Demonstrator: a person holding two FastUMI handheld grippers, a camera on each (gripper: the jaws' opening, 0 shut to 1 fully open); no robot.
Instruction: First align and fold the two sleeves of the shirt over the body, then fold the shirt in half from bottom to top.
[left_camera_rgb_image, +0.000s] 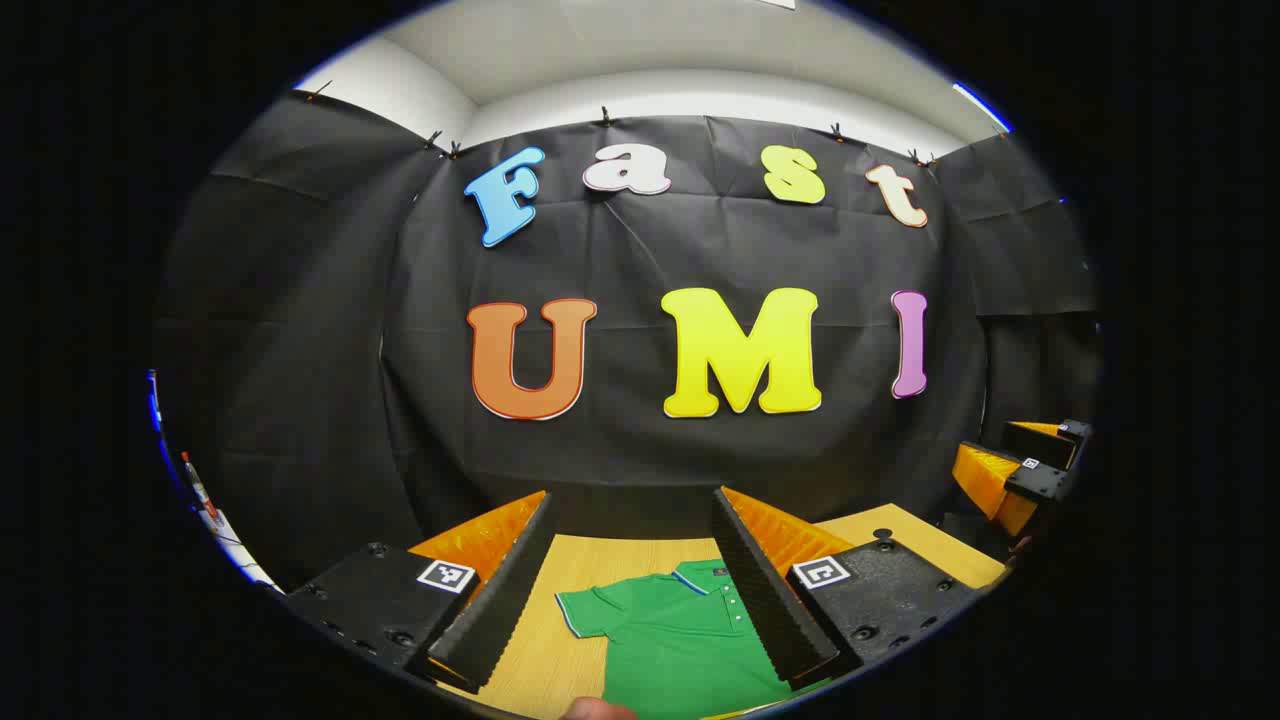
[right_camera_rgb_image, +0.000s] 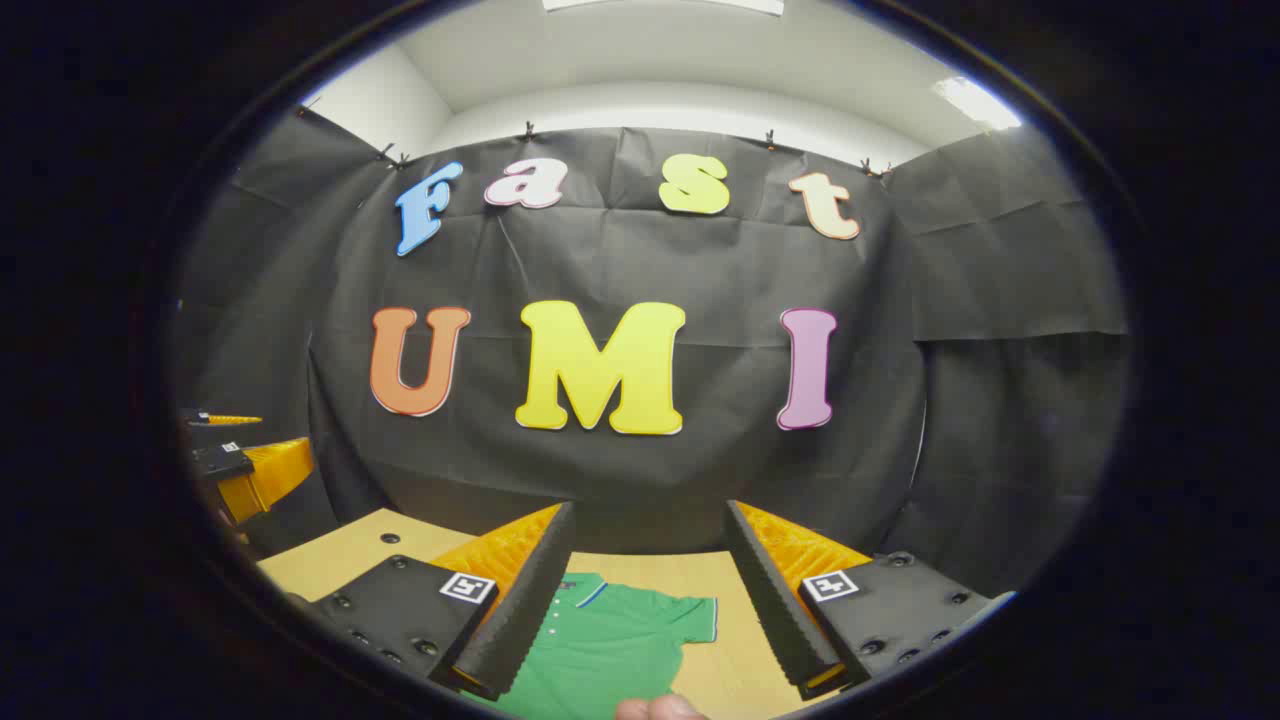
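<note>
Green shirt (left_camera_rgb_image: 680, 640) flat on table (left_camera_rgb_image: 560, 640) (sleeves spread), both tools open above.

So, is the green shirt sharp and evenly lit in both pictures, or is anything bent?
Left gripper view: shirt sharp, evenly lit, no glare; table edges bow from the fisheye. Right gripper view: shirt equally sharp; a ceiling light glares brightly.
</note>
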